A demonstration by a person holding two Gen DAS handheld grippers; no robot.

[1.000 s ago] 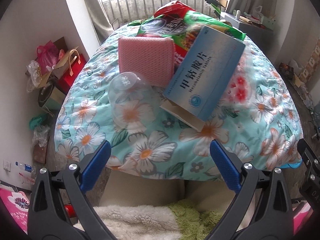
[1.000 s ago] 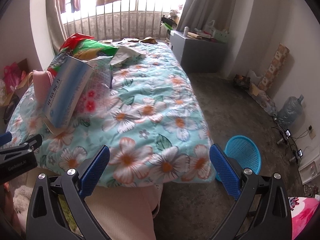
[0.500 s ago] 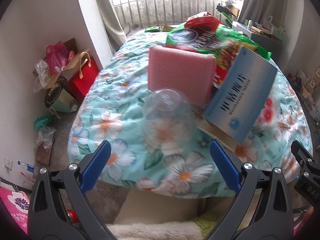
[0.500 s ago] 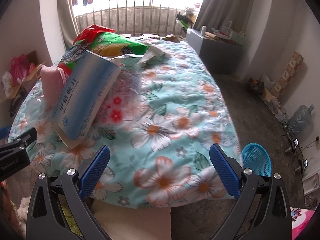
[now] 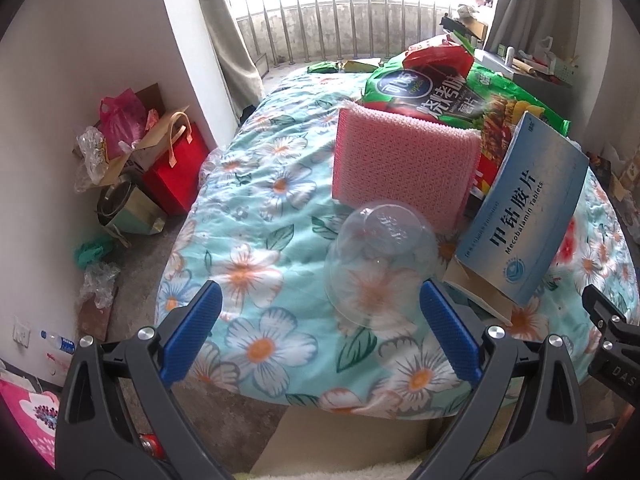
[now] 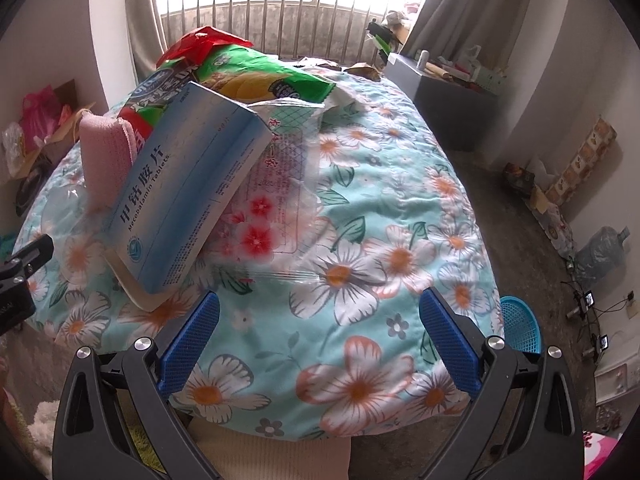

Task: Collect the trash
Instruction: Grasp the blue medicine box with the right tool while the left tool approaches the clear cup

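Trash sits heaped on the bed [image 5: 256, 216]: clear cup [image 5: 380, 264] on its side nearest, pink pad [image 5: 404, 168], tablet box [image 6: 188, 196] and snack bags [image 5: 452, 92] behind. Left gripper [image 5: 320, 332] and right gripper [image 6: 318, 336] both hang wide and empty. Best to take the cup first, squeezing lightly, judging it flimsy; blue basket [image 6: 520, 328] on the floor shows nothing inside, and the cup looks empty.

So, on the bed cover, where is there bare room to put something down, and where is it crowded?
Free: the right half of the quilt, from the clear printed bag to the edge above the blue basket; also the left strip beside the pink sponge. Crowded: the middle, where the clear cup, sponge, blue tablet box and green snack bags pile together.
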